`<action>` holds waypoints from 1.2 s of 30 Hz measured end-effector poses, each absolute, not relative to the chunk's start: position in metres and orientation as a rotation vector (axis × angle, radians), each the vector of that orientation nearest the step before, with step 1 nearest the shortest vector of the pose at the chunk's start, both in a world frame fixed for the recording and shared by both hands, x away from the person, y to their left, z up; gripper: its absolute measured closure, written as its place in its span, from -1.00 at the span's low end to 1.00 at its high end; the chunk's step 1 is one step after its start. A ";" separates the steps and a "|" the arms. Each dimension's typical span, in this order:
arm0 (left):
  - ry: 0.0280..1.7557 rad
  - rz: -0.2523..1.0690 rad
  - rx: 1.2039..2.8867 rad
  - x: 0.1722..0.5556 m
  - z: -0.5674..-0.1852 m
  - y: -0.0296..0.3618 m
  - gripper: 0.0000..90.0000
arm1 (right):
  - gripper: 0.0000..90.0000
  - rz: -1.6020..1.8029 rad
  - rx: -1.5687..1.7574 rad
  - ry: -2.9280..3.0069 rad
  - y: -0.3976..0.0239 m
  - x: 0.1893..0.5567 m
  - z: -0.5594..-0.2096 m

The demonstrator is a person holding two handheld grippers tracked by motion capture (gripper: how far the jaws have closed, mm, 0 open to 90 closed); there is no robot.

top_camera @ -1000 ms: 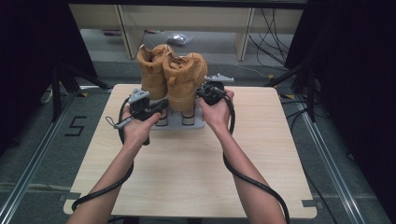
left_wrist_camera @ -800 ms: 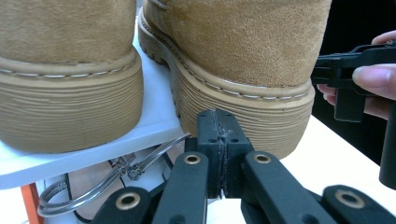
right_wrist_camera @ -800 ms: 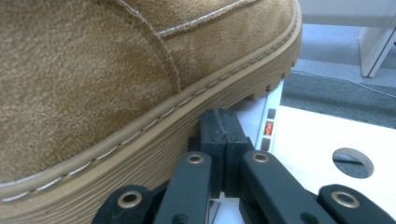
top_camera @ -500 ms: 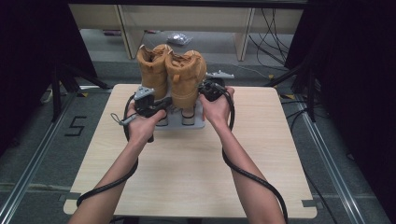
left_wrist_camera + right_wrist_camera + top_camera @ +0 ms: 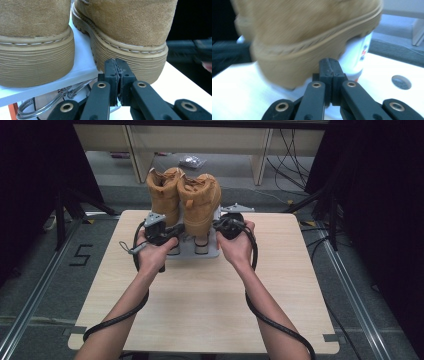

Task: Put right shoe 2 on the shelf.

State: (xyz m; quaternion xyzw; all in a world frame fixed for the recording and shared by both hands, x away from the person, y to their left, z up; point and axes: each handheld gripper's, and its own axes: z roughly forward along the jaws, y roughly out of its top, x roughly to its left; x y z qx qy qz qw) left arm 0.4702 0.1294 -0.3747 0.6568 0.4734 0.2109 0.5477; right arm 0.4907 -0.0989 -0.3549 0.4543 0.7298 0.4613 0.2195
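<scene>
Two tan suede boots stand side by side on a grey stand (image 5: 212, 251) at the far middle of the wooden table (image 5: 200, 305), left boot (image 5: 165, 195) and right boot (image 5: 200, 202) touching or nearly so. The stand rests on white cup-like supports (image 5: 201, 247), seen from above under its front edge. The left gripper (image 5: 159, 232), held in the person's left hand (image 5: 152, 252), sits just in front of the left side of the stand; in the left gripper view its jaws are pressed together with nothing between them, tip (image 5: 116, 65) just before the ribbed heel sole of the right boot (image 5: 130, 57); whether it touches, cannot tell. The left boot's heel (image 5: 35, 62) sits to the side on the white platform edge (image 5: 82, 67); a clear wire loop (image 5: 50, 102) hangs beneath. The right gripper (image 5: 229, 225), in the right hand (image 5: 237, 245), is at the stand's right side; its jaws are likewise together and empty, tip (image 5: 329, 66) just below the blurred sole of a boot (image 5: 294, 57), a white cup (image 5: 358, 57) behind it. A round grey cap (image 5: 401, 82) lies flush in the tabletop beyond. Cables (image 5: 272, 325) trail from both grippers back along the forearms. Shelving legs and loose cords stand past the table's far edge.
</scene>
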 end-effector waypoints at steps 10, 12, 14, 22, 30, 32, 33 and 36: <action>1.126 0.499 1.549 0.470 -0.375 0.129 0.94 | 1.00 1.296 1.217 2.142 -0.087 0.466 -0.373; 1.127 0.500 1.548 0.470 -0.375 0.129 0.94 | 1.00 1.303 1.216 2.155 -0.084 0.465 -0.376; 1.126 0.502 1.548 0.470 -0.375 0.129 0.95 | 1.00 1.314 1.201 2.172 -0.082 0.465 -0.378; 1.127 0.499 1.547 0.470 -0.375 0.129 0.94 | 1.00 1.334 1.191 2.155 -0.077 0.467 -0.379; 1.127 0.497 1.551 0.471 -0.375 0.129 0.93 | 1.00 1.329 1.220 2.139 -0.078 0.467 -0.379; 1.125 0.493 1.551 0.472 -0.375 0.129 0.93 | 1.00 1.341 1.211 2.146 -0.079 0.463 -0.376; 1.126 0.495 1.551 0.471 -0.375 0.129 0.93 | 1.00 1.350 1.203 2.136 -0.080 0.461 -0.375; 1.127 0.501 1.554 0.471 -0.374 0.128 0.94 | 1.00 1.369 1.174 2.117 -0.082 0.457 -0.368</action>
